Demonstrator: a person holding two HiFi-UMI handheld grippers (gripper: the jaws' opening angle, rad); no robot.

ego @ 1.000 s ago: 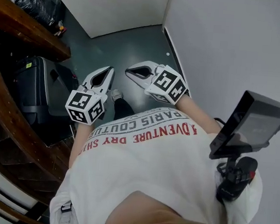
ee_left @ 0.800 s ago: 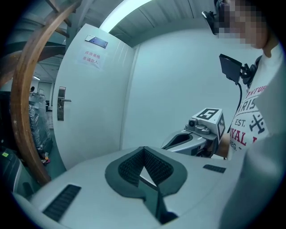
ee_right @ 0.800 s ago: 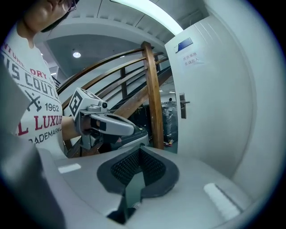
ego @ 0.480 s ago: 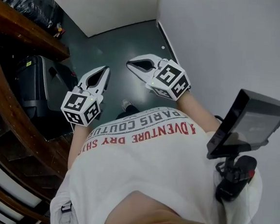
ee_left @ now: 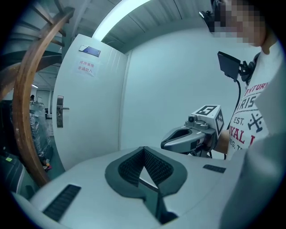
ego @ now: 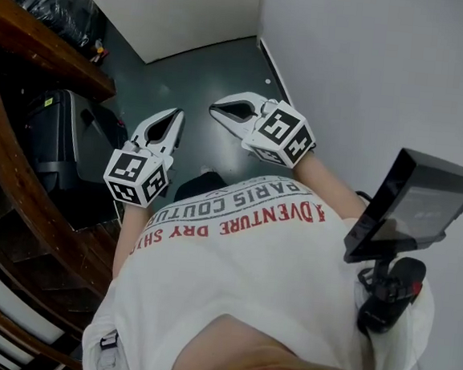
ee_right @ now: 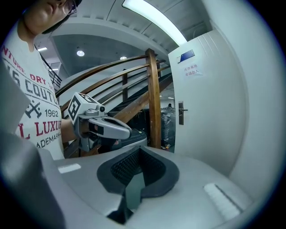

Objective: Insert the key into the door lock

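**Desk:** What does the head view give you?

**Me:** I see the left gripper (ego: 176, 113) and the right gripper (ego: 213, 107) held out in front of a white shirt (ego: 241, 253), above the dark floor (ego: 201, 69). They are near each other but apart. A wooden railing (ego: 50, 43) runs along the left. A small screen (ego: 413, 206) on a mount sits at the right, by the wall (ego: 386, 73).

**Desk:** And the left gripper view?

**Me:** Its fingers (ee_left: 130, 170) meet at the tips, and I can make out nothing between them. The door (ee_left: 94, 116) stands ahead, well apart from them. The door lock (ee_left: 59, 114) and its handle are on the door's left edge. The right gripper shows at the right.

**Desk:** Right gripper view?

**Me:** These fingers (ee_right: 123, 169) are also closed tip to tip. Here the door is at the right, and its lock sits just beside the railing's upright post (ee_right: 154, 98). The left gripper shows at the left. I can't find the key in any view.
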